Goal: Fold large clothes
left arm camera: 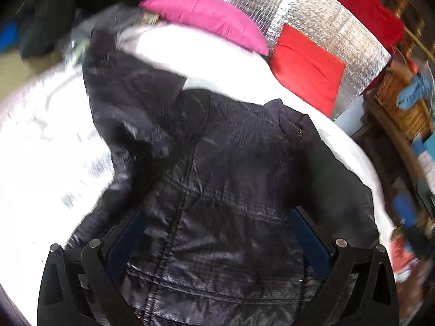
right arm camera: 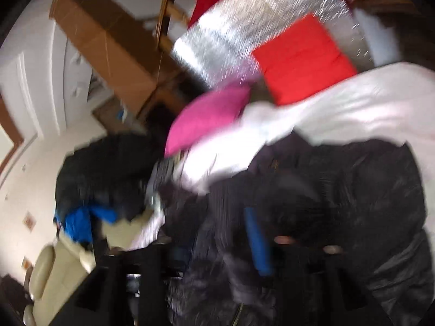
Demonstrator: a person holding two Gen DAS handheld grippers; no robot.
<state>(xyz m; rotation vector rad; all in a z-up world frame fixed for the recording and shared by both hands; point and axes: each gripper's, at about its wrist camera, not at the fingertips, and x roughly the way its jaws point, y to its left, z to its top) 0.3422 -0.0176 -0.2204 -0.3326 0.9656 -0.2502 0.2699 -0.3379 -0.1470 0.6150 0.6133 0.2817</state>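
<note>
left wrist view, left to right: bright white bed cover (left arm camera: 40,141) filling the left side, blown out by light. dark navy quilted padded jacket (left arm camera: 217,176) spread flat over the middle of the cover, one sleeve reaching up and left, a small brass zip pull near the collar on the right. left gripper (left arm camera: 217,225) low over the jacket's lower body, blue-padded fingers (left arm camera: 310,239) set wide to either side of the quilting, nothing pinched between them. above the jacket, magenta pillow (left arm camera: 206,16) on the cover, then square red cushion (left arm camera: 307,65) leaning on a silver foil-like quilted panel (left arm camera: 326,21). far right, woven wicker basket (left arm camera: 402,108) with a blue item on it.

right wrist view, badly blurred: cream padded sofa (right arm camera: 54,271) lower left, brown cardboard box (right arm camera: 103,46) upper left, heap of dark clothes with a blue piece (right arm camera: 78,222) beside the bed. centre, same magenta pillow, red cushion and silver panel. right gripper (right arm camera: 214,233) above dark jacket fabric, one blue-padded finger clear, the other lost in smear; jaws apart, cannot tell whether fabric is caught.
</note>
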